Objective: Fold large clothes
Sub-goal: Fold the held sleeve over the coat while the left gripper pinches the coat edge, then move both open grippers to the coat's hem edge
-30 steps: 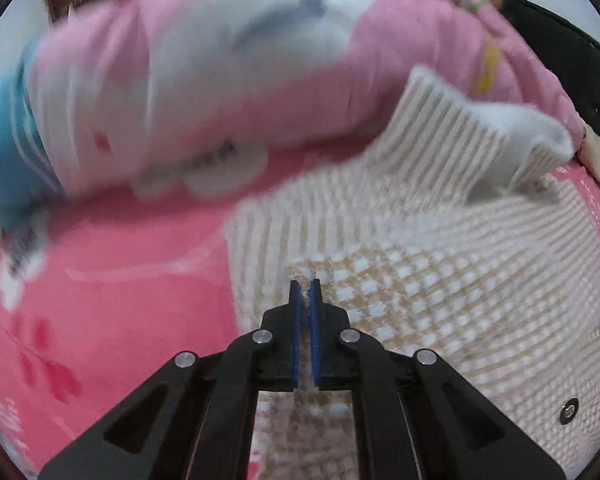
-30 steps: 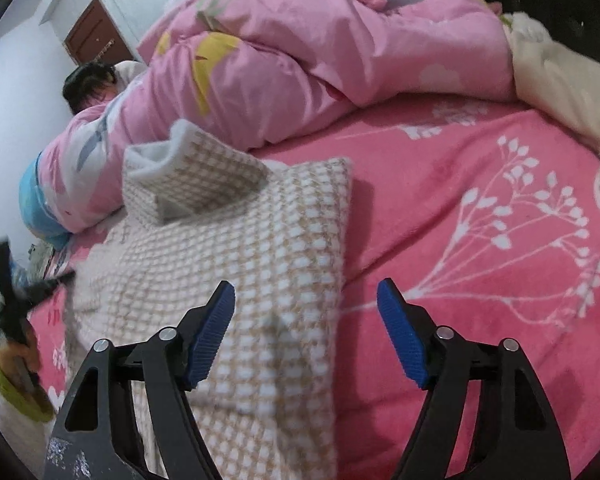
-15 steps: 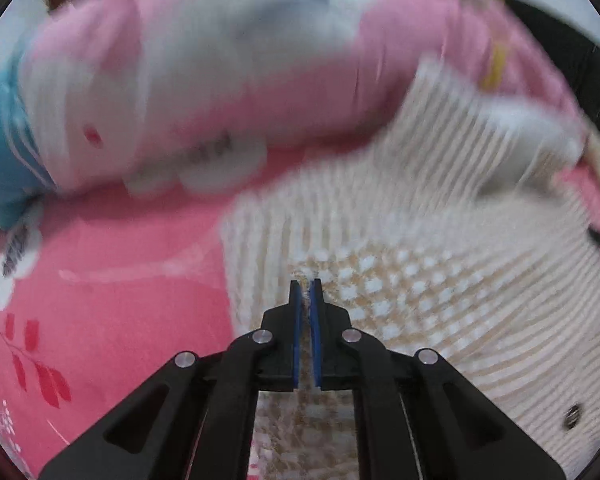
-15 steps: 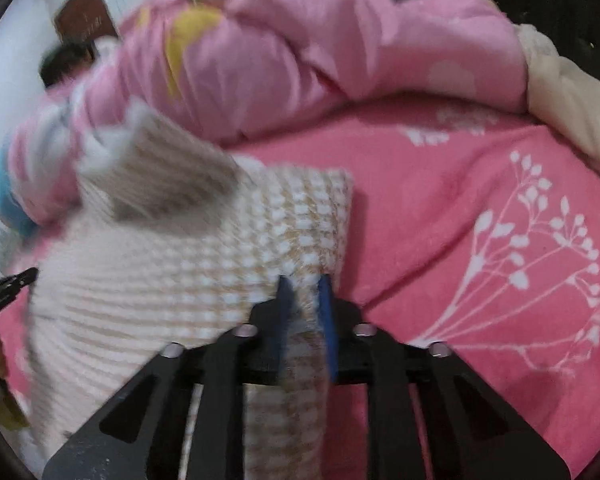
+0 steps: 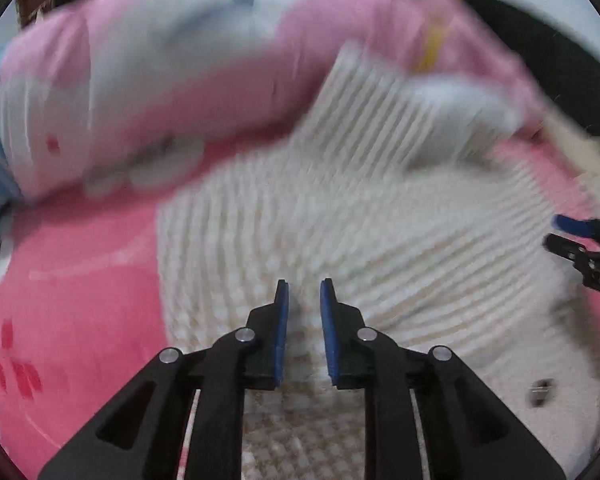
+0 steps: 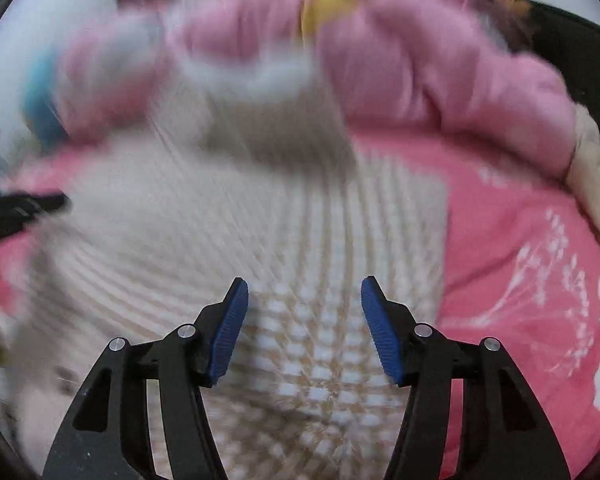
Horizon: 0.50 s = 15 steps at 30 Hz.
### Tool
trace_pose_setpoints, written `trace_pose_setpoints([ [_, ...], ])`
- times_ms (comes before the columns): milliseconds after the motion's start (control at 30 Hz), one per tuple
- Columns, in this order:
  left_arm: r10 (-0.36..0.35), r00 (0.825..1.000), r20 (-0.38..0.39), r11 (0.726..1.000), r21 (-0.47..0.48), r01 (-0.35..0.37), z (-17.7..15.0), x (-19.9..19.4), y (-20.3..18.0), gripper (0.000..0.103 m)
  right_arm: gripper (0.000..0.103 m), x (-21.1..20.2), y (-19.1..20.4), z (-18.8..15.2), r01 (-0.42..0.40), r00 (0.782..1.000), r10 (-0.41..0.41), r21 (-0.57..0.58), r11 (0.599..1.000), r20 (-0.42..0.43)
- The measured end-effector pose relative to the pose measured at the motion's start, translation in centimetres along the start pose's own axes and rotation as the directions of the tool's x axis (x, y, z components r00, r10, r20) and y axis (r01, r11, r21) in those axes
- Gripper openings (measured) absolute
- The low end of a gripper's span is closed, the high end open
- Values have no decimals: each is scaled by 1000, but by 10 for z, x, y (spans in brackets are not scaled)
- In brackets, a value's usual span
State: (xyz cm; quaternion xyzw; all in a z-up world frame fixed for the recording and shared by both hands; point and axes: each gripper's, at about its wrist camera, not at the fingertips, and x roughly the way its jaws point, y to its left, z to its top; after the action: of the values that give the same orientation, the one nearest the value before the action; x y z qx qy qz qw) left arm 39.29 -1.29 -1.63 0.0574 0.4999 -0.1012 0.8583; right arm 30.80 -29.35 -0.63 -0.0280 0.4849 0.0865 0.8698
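A cream and tan checked fleece garment (image 5: 380,232) lies spread on the pink bed sheet, with a raised folded part at its far end; it also shows in the right wrist view (image 6: 260,240). Both views are blurred by motion. My left gripper (image 5: 303,304) is over the garment's near left part, jaws a little apart with nothing between them. My right gripper (image 6: 304,300) is open over the garment's near right part, empty. The right gripper also shows at the right edge of the left wrist view (image 5: 580,240), and the left gripper at the left edge of the right wrist view (image 6: 20,208).
A bunched pink quilt (image 5: 180,72) lies across the far side of the bed, also in the right wrist view (image 6: 440,72). The pink sheet (image 6: 520,280) with white flower print lies to the right. A cream blanket (image 6: 592,168) sits at the far right.
Both grippers have let go of the garment: the left jaws, shut on its edge before, stand slightly apart; the right jaws, shut half a second ago, stand wide. The garment lies flatter.
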Motion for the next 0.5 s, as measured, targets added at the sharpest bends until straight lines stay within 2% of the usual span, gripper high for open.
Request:
trace_pose_setpoints([
  [33, -35, 999, -4, 999, -36, 35, -8, 14, 7, 20, 57, 11, -6, -7, -29, 1000, 29, 23, 999, -1],
  [100, -75, 997, 32, 993, -89, 78, -12, 5, 16, 21, 57, 3, -15, -6, -62, 998, 63, 77, 995, -6],
  [133, -74, 997, 29, 992, -100, 76, -12, -1, 17, 21, 57, -4, -18, -5, -58, 998, 60, 93, 994, -17],
  [200, -24, 1000, 15, 996, -91, 25, -16, -19, 20, 21, 58, -29, -18, -7, -20, 999, 23, 83, 996, -32],
  [267, 15, 1000, 20, 996, -88, -13, -27, -46, 23, 23, 60, -58, -13, -18, -19, 1000, 20, 70, 997, -14],
  [333, 11, 999, 41, 996, -89, -7, -45, -73, 24, 30, 66, -94, -5, -41, -49, 999, 48, 68, 996, 17],
  [400, -3, 998, 61, 996, -92, 8, -70, -100, 27, 46, 78, -116, 7, -60, -78, 996, 76, 55, 995, 38],
  [500, -26, 997, 73, 995, -99, 33, -119, -131, 14, 60, 82, -142, 33, -105, -114, 993, 113, 40, 993, 38],
])
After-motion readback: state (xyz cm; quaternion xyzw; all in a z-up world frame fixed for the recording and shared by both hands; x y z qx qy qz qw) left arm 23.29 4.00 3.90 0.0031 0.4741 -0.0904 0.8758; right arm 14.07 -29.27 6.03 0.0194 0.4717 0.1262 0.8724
